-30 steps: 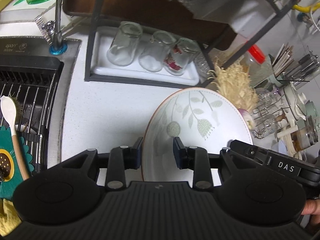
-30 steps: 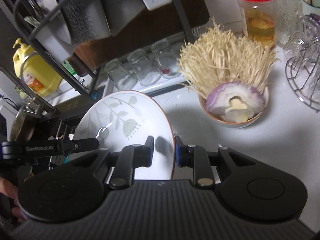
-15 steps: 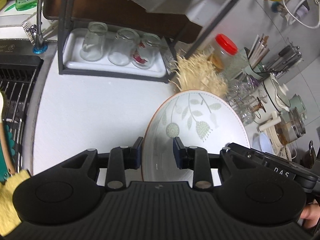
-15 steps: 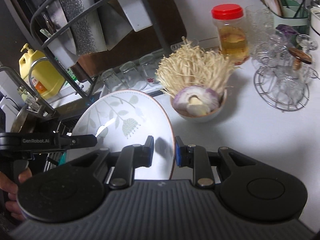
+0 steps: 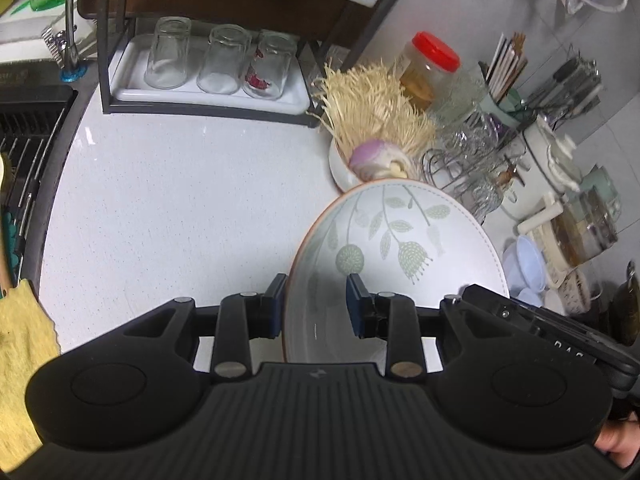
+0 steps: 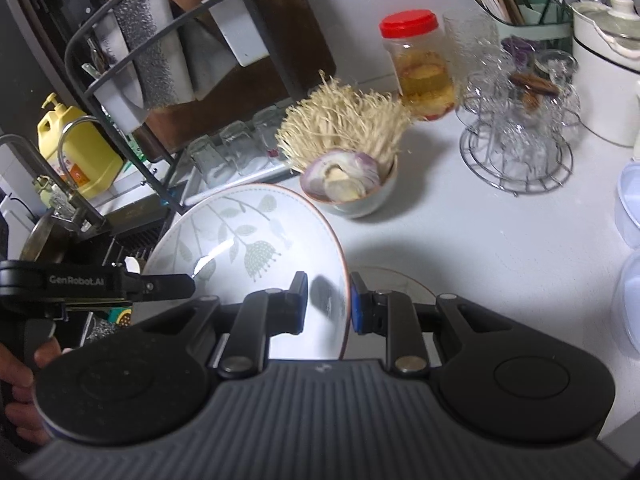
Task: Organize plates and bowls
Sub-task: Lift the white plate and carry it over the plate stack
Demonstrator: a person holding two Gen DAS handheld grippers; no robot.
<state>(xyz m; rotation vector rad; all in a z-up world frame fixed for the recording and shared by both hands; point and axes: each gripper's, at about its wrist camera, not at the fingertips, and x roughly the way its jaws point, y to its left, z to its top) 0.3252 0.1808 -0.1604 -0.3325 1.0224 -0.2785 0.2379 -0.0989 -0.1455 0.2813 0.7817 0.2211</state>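
A white plate with a green leaf pattern (image 5: 400,248) is held between both grippers above the white counter. My left gripper (image 5: 316,304) is shut on its left rim. My right gripper (image 6: 329,302) is shut on the plate's right rim (image 6: 256,240). The plate is tilted, its face toward the cameras. In the right wrist view a second plate with a brown rim (image 6: 404,284) lies flat on the counter just beyond the right gripper. A bowl of enoki mushrooms and an onion half (image 6: 352,184) stands behind the held plate; it also shows in the left wrist view (image 5: 372,152).
A dish rack with upturned glasses on a tray (image 5: 216,64) stands at the back. The sink (image 5: 24,144) is at the left. A red-lidded jar (image 6: 420,64), a wire glass stand (image 6: 516,136), a utensil holder (image 6: 528,24) and plastic containers (image 6: 630,216) are at the right.
Both grippers have carried the plate back and to the right, away from the rack; the mushroom bowl and the flat plate on the counter have come into fuller view.
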